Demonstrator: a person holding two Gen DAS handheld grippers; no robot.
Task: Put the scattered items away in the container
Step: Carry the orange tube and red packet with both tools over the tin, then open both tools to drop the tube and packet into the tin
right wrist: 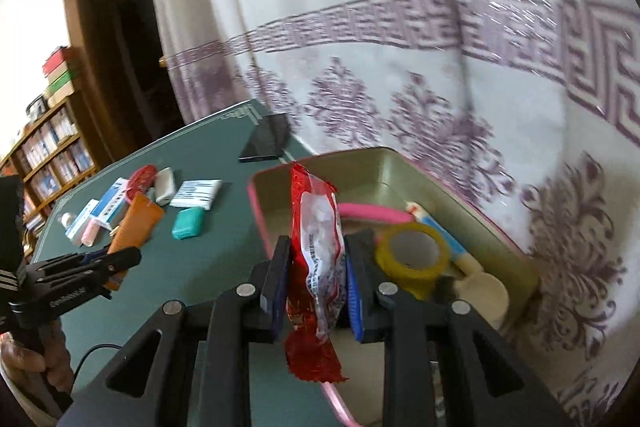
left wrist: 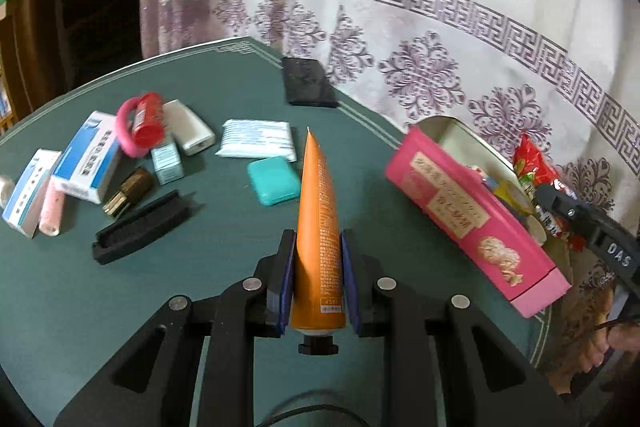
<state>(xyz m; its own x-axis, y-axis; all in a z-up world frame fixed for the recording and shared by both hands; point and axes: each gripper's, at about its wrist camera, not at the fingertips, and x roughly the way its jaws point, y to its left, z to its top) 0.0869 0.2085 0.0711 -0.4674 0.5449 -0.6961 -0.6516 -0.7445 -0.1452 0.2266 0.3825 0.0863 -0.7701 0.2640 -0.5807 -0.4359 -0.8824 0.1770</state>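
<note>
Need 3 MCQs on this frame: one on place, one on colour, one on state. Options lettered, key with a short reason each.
1. Where is the yellow tape roll?
A. on the table among the boxes
B. inside the pink tin
C. on the black phone

2. What colour is the tube in the left hand-held gripper?
A. orange
B. teal
C. white

3. What state is the right hand-held gripper in?
A. open and empty
B. shut on the red snack packet
C. shut on a blue-and-white box

Key: 1 B, the roll lies within the tin's walls. 2 A, the tube between the pads is orange. 3 B, both pads press the packet.
</note>
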